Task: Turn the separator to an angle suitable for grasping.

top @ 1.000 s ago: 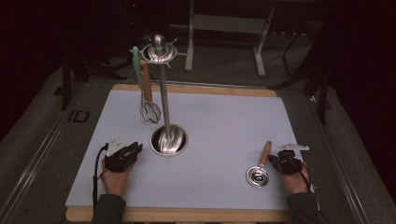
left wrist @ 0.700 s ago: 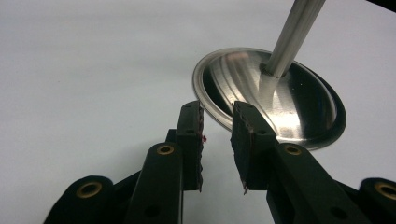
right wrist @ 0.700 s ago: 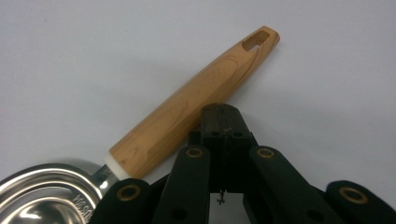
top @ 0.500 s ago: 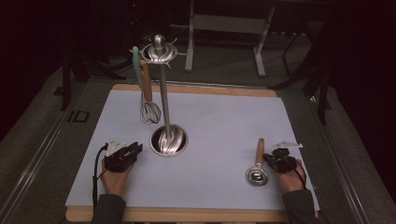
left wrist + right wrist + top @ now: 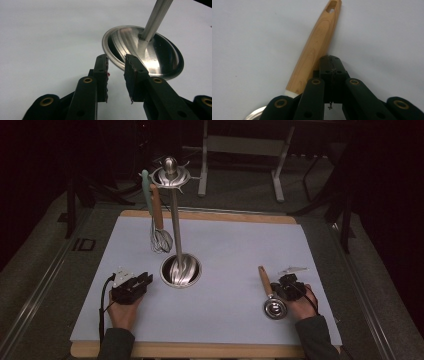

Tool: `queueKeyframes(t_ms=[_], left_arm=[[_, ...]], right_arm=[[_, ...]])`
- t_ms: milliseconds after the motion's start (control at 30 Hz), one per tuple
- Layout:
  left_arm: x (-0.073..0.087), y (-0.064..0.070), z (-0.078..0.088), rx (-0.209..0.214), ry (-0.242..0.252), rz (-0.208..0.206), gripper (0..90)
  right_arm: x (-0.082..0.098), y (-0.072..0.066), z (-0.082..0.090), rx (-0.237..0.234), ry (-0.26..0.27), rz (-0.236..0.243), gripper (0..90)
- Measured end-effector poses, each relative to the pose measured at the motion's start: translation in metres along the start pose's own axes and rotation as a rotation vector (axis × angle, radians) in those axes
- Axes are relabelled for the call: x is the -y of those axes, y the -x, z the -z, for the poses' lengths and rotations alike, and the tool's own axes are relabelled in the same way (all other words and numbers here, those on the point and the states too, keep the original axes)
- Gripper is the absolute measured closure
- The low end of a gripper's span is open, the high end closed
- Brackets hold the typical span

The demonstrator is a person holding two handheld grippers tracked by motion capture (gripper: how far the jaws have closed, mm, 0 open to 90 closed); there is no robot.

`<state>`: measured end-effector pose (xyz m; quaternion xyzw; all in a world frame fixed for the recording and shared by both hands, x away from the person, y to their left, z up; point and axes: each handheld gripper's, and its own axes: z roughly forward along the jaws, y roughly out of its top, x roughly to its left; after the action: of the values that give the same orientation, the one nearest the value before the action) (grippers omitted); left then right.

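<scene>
The stand (image 5: 176, 240) is upright on the pale mat (image 5: 230, 250), and its round steel base (image 5: 160, 53) is like a shallow dish with nothing lying in it. A whisk (image 5: 159, 227) with wooden handle hangs from the top ring of the stand, next to a pale green utensil (image 5: 145, 187). The left gripper (image 5: 145, 281) rests just beside the base, its jaws apart by a narrow gap with nothing between them. The small strainer (image 5: 274, 307) lies flat on the mat at the right side. The right gripper (image 5: 281, 287) has its jaws pressed together and empty, and they lie just beside the wooden handle (image 5: 314, 50)
</scene>
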<state>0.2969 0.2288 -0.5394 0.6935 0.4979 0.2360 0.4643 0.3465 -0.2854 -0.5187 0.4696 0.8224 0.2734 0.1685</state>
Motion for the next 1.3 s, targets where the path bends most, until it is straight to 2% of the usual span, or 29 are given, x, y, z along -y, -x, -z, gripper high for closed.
queueKeyframes(t_ms=[367, 633, 800, 1000, 1300], left_arm=[[0.000, -0.001, 0.000, 0.004, -0.002, 0.002, 72.2], [0.000, -0.001, 0.000, 0.005, -0.004, 0.006, 71.6], [0.000, -0.001, 0.000, 0.005, -0.004, 0.004, 71.5], [0.000, -0.001, 0.000, 0.002, -0.005, 0.002, 71.4], [0.000, 0.000, 0.000, -0.001, -0.006, -0.001, 71.0]], right_arm=[[-0.010, -0.011, -0.005, -0.016, -0.036, 0.069, 89.9], [-0.019, -0.014, 0.003, -0.014, -0.048, 0.103, 87.8], [-0.021, -0.012, 0.010, -0.059, -0.039, 0.062, 83.1], [-0.021, -0.011, 0.019, -0.108, -0.043, 0.040, 78.7], [-0.016, -0.012, 0.016, -0.162, -0.084, 0.011, 75.9]])
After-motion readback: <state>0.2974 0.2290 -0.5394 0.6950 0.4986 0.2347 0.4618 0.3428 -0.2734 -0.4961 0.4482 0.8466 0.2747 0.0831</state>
